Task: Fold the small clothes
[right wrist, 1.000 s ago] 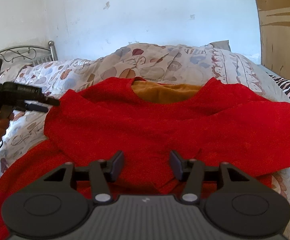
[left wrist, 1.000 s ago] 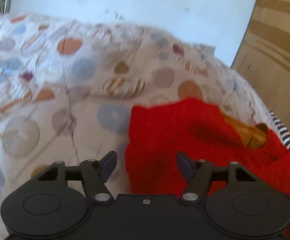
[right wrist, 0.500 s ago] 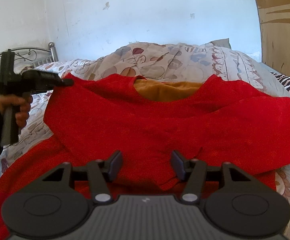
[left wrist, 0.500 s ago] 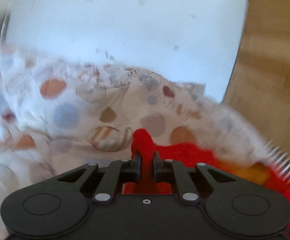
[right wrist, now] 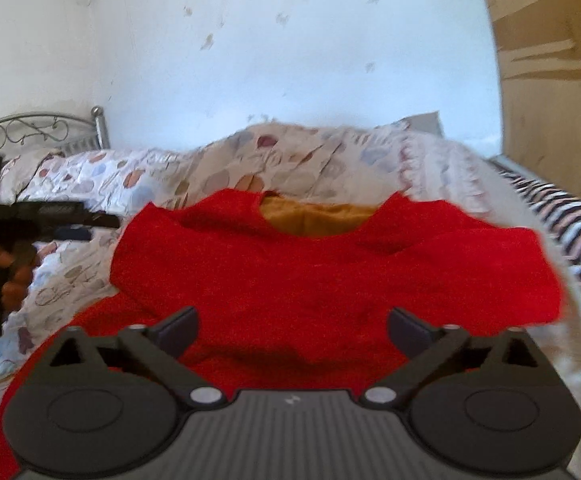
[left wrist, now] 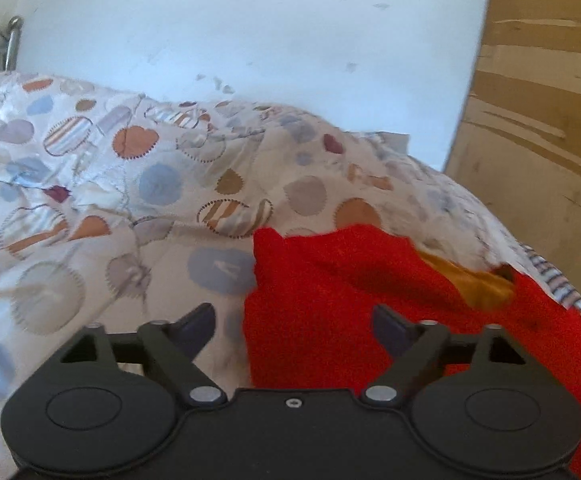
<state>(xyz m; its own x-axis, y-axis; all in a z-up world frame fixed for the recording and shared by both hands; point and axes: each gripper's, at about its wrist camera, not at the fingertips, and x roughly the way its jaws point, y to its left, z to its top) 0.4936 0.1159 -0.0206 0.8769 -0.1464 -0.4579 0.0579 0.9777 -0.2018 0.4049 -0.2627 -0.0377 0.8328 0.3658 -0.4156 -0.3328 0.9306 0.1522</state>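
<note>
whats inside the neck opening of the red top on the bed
Inside the neckline of the red knitted top, a mustard-orange fabric layer shows. How far it extends is hidden by the red cloth, as is the patterned quilt underneath.

Looking forward along the left gripper (left wrist: 292,326), jaws opening wide, nothing pinched between them. Lying just beyond the fingertips: a red garment (left wrist: 330,304), its left edge and upper corner falling between the spread fingers, not touching either pad. Showing an orange-yellow lining (left wrist: 470,284) at the neckline, toward the right. Spreading underneath and to the left: a quilt printed with circles (left wrist: 110,184). Peeking out at the far right: striped fabric (left wrist: 566,288). Standing behind: a white wall (left wrist: 250,40), a wooden panel (left wrist: 538,120).
</note>
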